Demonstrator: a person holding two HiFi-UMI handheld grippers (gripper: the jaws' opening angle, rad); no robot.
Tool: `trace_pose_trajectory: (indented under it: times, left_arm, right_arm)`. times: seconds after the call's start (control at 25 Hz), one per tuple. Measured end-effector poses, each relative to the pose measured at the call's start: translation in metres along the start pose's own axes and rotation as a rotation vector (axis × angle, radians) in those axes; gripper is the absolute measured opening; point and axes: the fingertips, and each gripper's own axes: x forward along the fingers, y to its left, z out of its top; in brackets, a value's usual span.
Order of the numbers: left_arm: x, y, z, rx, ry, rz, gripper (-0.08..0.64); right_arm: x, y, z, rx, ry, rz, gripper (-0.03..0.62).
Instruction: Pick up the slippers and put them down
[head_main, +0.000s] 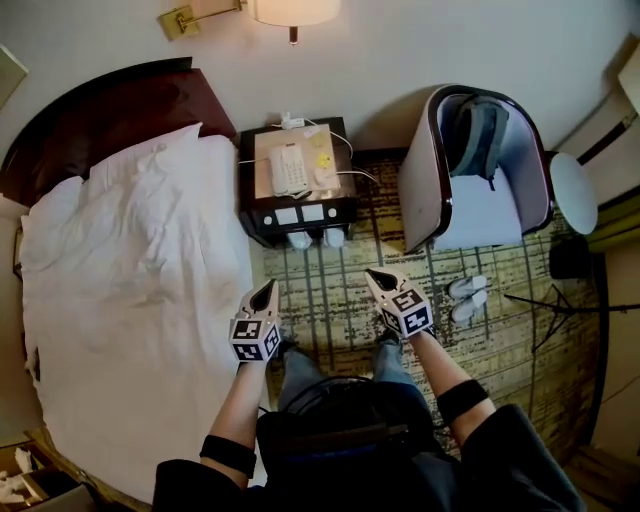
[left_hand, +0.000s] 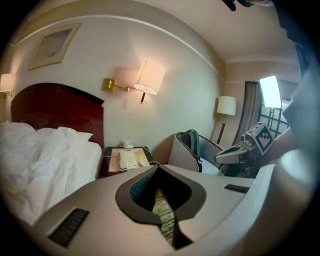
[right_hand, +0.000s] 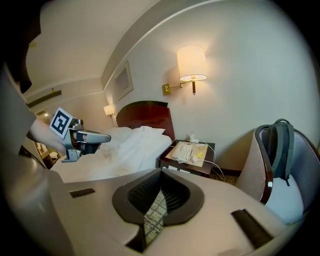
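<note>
Because the slippers lie untouched on the carpet by the chair, the left tongs and right tongs hover closed, holding nothing.

Dark top, a black band around each forearm, and what look like blue jeans; the left gripper and right gripper are pale pointed shells bearing black-and-white marker cubes
</note>
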Motion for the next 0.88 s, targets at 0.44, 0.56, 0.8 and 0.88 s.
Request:
trace_pose_trajectory:
  times: [0.44,0.56,0.8,0.88]
  left_arm:
    - [-0.032,-0.026,0.001,-0.020,-0.021,-0.003,0.004]
    - [-0.033,-0.037,-0.003,-0.011,-0.015,-0.015,0.004]
    - [-0.038,-0.041,-0.008,-0.018,-0.025,-0.029,0.004]
    - [-0.039,-0.040,-0.009,-0.018,-0.026,-0.031,0.004]
  right_arm:
    - [-0.057,-0.008,-0.002,0.022,-0.062,-0.083,0.002]
    - [-0.062,-0.009,-0.004,0.034,-0.071,-0.084,0.002]
    - [-0.061,-0.009,-0.014,0.061,-0.058,-0.088,0.002]
    - [-0.060,-0.008,-0.015,0.062,-0.051,-0.084,0.002]
